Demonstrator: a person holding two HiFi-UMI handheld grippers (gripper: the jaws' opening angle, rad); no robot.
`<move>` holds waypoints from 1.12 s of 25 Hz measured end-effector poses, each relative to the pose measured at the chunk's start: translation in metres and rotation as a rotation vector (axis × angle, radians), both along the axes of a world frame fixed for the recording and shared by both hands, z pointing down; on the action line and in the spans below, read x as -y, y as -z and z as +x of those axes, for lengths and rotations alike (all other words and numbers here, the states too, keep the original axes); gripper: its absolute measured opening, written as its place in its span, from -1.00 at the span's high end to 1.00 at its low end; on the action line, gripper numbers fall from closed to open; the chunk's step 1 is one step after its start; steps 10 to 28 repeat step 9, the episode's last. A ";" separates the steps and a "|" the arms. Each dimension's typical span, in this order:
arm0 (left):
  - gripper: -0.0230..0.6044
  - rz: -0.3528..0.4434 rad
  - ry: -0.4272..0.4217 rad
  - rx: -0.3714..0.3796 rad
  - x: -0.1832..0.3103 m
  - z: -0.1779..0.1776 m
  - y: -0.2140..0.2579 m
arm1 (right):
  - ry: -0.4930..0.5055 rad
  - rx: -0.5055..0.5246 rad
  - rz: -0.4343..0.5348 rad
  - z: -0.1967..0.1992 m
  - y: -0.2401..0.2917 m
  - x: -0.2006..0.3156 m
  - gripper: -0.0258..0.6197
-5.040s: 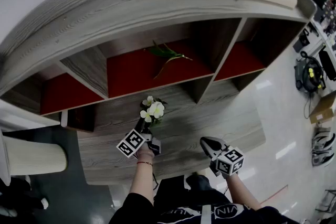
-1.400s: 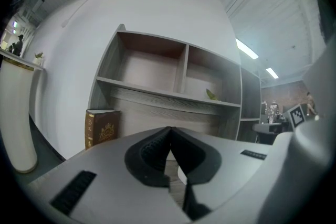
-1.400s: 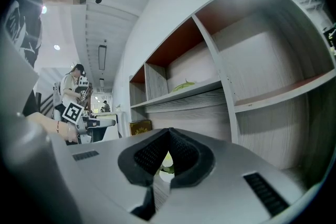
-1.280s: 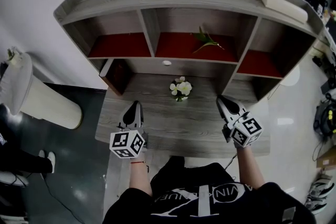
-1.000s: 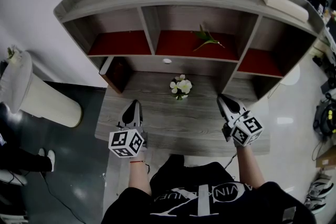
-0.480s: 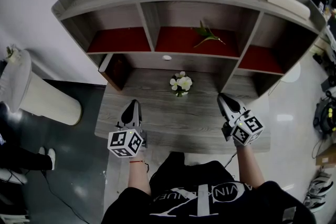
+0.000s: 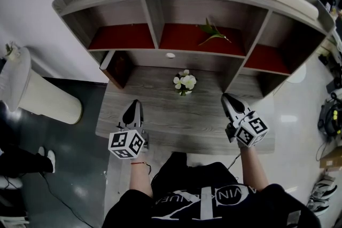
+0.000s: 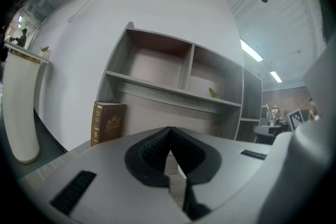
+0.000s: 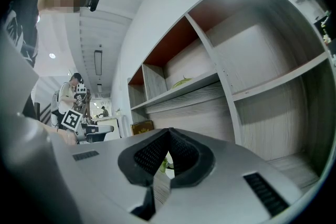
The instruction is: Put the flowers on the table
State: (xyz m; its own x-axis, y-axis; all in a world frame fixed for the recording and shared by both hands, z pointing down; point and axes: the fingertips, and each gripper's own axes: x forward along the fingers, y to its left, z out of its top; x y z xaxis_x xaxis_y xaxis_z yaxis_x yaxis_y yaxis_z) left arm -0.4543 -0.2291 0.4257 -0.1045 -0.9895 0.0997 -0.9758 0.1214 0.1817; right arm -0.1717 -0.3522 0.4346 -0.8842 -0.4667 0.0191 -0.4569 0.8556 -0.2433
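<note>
The small bunch of white flowers (image 7: 185, 83) with green leaves rests on the grey wooden table (image 7: 160, 120), toward its back middle, just under the shelf unit. My left gripper (image 7: 134, 103) hovers over the table's front left, well short of the flowers, with its jaws shut and empty. My right gripper (image 7: 225, 96) is at the front right, also shut with nothing in it. In the right gripper view the flowers (image 9: 166, 163) show small behind the closed jaws. The left gripper (image 8: 169, 131) points at the shelf unit.
A shelf unit (image 7: 160, 13) with red-backed compartments stands over the table; a green leafy sprig (image 7: 214, 33) lies in its middle one. A brown book (image 7: 118, 67) stands at the table's back left. A white cylinder (image 7: 37, 96) is on the floor at the left.
Five seconds ago my left gripper held the flowers over the table. Now they sit on the table and both grippers are back near the front edge. Over the last second almost nothing moved.
</note>
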 end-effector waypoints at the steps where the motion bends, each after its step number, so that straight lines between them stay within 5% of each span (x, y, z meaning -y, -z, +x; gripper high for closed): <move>1: 0.92 0.000 0.001 -0.002 0.000 -0.001 0.000 | 0.000 -0.001 -0.001 0.000 0.000 0.000 0.89; 28: 0.92 -0.008 0.005 -0.012 -0.003 -0.004 -0.002 | 0.000 0.006 -0.004 -0.003 0.001 -0.001 0.89</move>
